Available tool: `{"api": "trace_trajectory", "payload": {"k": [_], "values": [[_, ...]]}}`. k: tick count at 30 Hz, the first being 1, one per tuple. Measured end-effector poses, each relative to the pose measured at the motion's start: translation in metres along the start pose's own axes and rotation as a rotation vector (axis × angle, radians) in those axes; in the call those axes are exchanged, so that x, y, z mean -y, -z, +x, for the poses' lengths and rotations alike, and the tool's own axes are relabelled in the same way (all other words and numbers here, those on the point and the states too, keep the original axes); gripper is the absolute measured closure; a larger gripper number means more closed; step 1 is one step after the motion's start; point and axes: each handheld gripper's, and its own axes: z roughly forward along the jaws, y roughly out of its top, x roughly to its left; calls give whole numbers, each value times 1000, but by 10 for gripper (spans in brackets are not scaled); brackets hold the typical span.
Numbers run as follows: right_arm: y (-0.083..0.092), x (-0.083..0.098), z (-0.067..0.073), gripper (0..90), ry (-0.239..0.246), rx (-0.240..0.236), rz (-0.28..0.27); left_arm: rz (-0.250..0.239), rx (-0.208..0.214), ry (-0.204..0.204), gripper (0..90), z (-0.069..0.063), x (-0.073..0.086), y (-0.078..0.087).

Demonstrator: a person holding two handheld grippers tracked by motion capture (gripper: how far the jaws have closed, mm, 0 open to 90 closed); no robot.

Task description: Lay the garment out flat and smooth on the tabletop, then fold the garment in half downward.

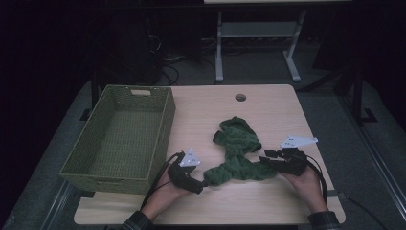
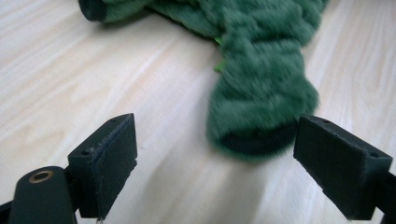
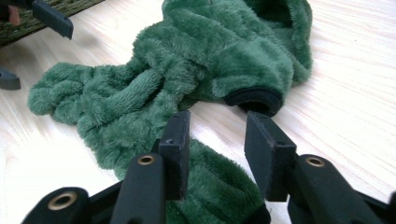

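While jaws gape | green fleece garment point(image 2: 261, 93) ahead, untouched | table point(image 2: 93, 70)

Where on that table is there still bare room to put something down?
Bare wood lies along the far edge, between the green woven basket and the cable hole, and right of the fuzzy green garment. The near strip is free too. The middle front is crowded: the left gripper and right gripper flank the garment.

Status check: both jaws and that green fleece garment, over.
Left gripper open at a sleeve cuff, not gripping. Right gripper open over green fleece garment. Basket left, nothing in the way.
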Motion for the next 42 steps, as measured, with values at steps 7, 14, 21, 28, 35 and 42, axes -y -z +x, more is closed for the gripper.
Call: {"api": "trace_trajectory", "payload": {"k": [7, 14, 21, 28, 35, 42], "values": [[-2, -2, 6, 638, 20, -13, -5, 41, -9, -24, 128, -6, 12, -6], [-5, -8, 18, 637, 32, -43, -15, -12, 3, -42, 129, -5, 20, -7], [-15, -18, 39, 611, 60, -102, -16, -12, 3, -39, 134, -4, 21, -7], [-32, -25, 68, 650, 137, -175, 2, -14, 2, -39, 134, -4, 21, -7], [-47, -27, 90, 690, 180, -250, 29, -14, 3, -39, 134, -4, 20, -7], [-62, -26, 106, 694, 223, -287, 72, -15, 4, -34, 134, -5, 21, -7]]}}
